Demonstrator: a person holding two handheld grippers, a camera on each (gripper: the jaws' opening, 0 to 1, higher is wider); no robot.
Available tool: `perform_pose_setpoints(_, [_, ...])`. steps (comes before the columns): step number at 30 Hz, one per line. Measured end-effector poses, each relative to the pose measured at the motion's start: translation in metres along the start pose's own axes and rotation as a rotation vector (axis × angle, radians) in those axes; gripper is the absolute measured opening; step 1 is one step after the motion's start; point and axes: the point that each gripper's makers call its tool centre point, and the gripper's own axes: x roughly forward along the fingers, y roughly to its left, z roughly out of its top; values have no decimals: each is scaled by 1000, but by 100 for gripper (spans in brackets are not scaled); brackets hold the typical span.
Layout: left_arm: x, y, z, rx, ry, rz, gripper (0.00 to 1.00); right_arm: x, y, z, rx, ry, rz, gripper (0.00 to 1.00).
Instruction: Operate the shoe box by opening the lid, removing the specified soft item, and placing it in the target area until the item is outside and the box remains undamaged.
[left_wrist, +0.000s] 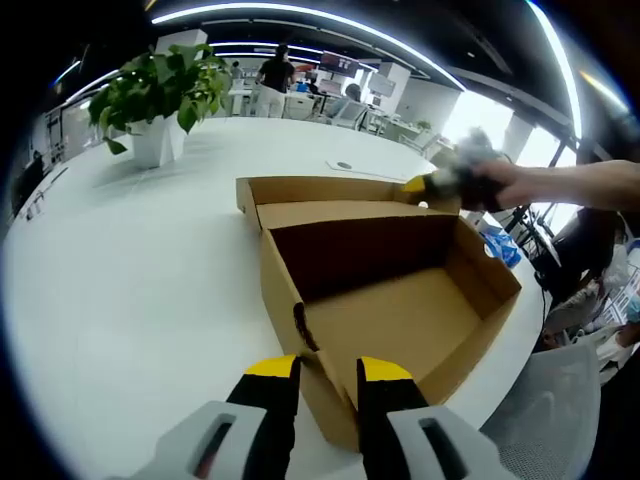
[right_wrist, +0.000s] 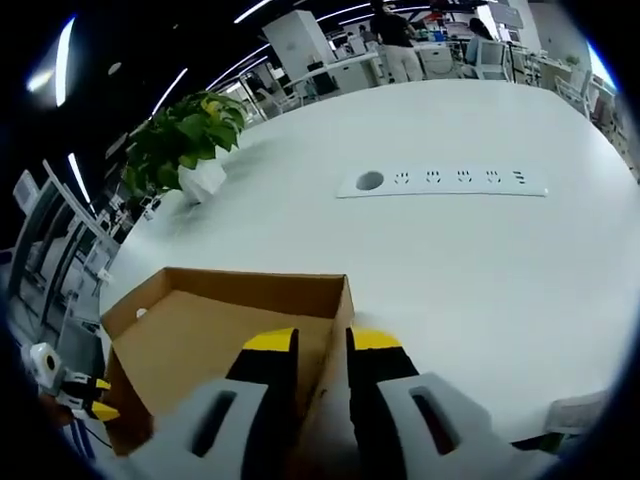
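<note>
No legible text, label, brand, number or sign. The cardboard shoe box (left_wrist: 400, 290) presents plain brown faces without print. The white socket strip (right_wrist: 445, 181) set into the table (right_wrist: 480, 270) bears no readable marking. Distant office screens are too small to read.

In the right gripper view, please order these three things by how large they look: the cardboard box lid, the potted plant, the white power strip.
1. Cardboard box lid, though it is nearest the camera.
2 and 3. Potted plant and white power strip look alike in size; I would not rank them.
</note>
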Motion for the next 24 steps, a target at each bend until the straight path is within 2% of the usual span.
perform_pose_setpoints(5, [1, 0, 1, 2, -1, 1, 22, 2, -7, -1, -9, 20, -37, 8])
perform_pose_setpoints(14, [1, 0, 1, 3, -5, -2, 22, 2, -9, 0, -14, 25, -58, 6])
perform_pose_setpoints(24, [2, 1, 1, -19, -2, 18, 21, -5, -9, 12, -3, -10, -68, 4])
